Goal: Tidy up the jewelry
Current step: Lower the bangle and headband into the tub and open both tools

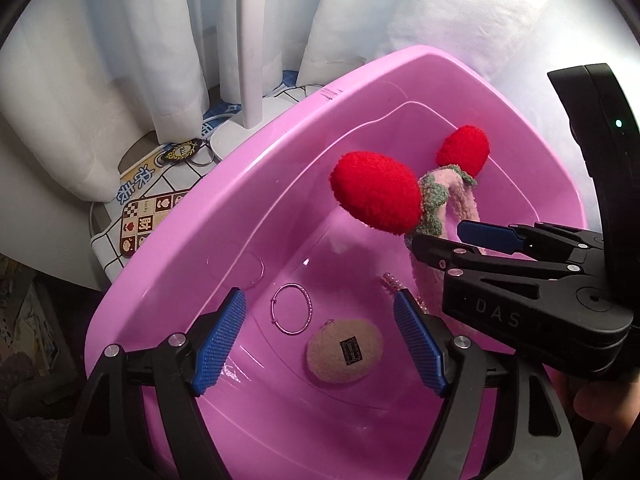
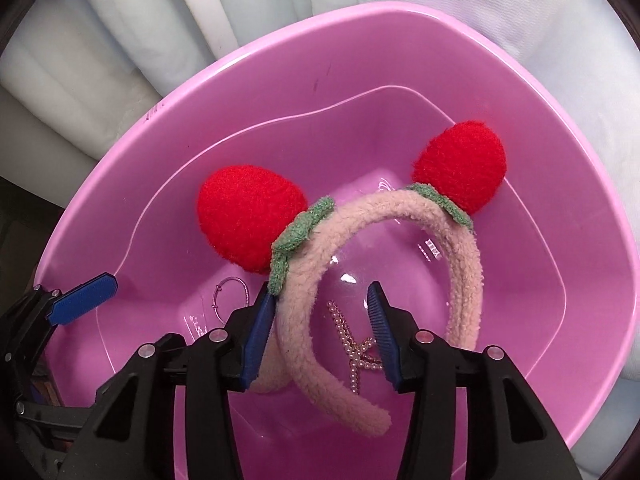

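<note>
A pink fuzzy headband (image 2: pixel 460 248) with two red plush balls (image 2: pixel 248 220) stands inside the pink plastic tub (image 2: pixel 168 120). My right gripper (image 2: pixel 320 320) is open, its jaws wide on either side of the headband's left arm, the left pad touching it. In the left wrist view the headband (image 1: pixel 452 196) leans at the tub's right, by the right gripper (image 1: pixel 460 240). My left gripper (image 1: pixel 320 340) is open and empty above the tub (image 1: pixel 224 208). A silver bangle (image 1: pixel 292 308), a beige round puff (image 1: pixel 344 354) and a pearl hair clip (image 2: pixel 356 352) lie on the tub floor.
White curtains (image 1: pixel 132 60) and a white lamp pole (image 1: pixel 252 40) stand behind the tub. A patterned cloth (image 1: pixel 136 184) with a brown checked card (image 1: pixel 148 220) and a keyring (image 1: pixel 184 152) lies left of the tub.
</note>
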